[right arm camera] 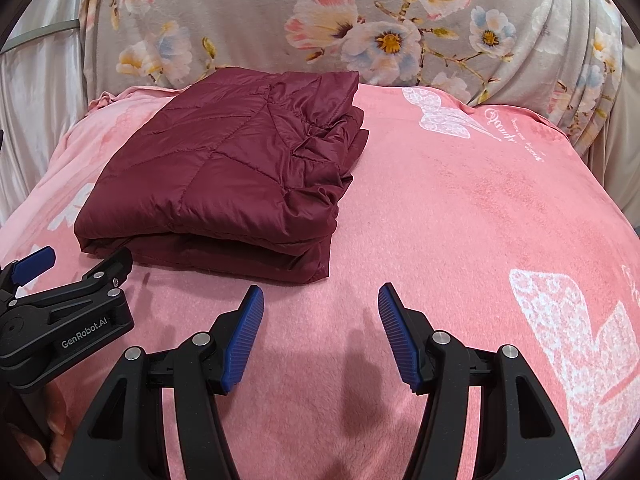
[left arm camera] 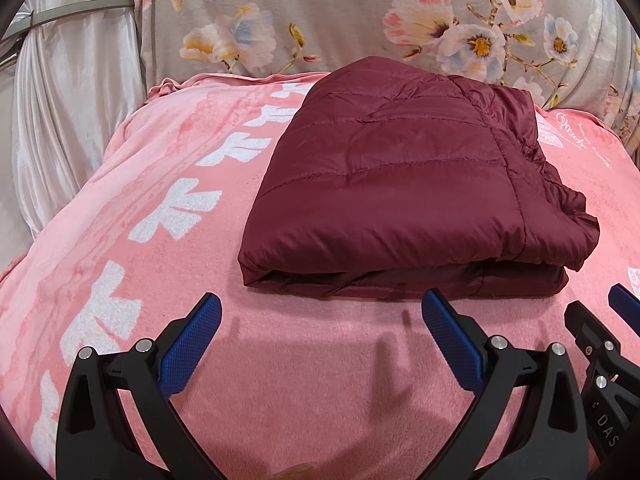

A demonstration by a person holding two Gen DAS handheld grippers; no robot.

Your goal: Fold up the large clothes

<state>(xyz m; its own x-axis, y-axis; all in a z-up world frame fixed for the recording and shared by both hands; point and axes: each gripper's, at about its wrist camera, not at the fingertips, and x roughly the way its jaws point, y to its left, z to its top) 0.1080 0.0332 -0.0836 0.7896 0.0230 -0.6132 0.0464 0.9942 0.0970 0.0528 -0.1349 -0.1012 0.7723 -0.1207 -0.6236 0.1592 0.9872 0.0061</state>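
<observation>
A maroon quilted jacket (left arm camera: pixel 412 184) lies folded into a thick rectangle on the pink blanket (left arm camera: pixel 304 380); it also shows in the right wrist view (right arm camera: pixel 224 184) at left of centre. My left gripper (left arm camera: pixel 320 316) is open and empty, just short of the jacket's near edge. My right gripper (right arm camera: pixel 320 308) is open and empty, hovering over the blanket to the right of the jacket's near corner. The right gripper shows at the right edge of the left wrist view (left arm camera: pixel 600 320). The left gripper shows at the left edge of the right wrist view (right arm camera: pixel 64 276).
The pink blanket (right arm camera: pixel 480 220) with white prints covers the bed. A grey floral cloth (left arm camera: pixel 320 12) hangs behind it, also seen in the right wrist view (right arm camera: pixel 280 20). A pale satin curtain (left arm camera: pixel 72 100) hangs at the left.
</observation>
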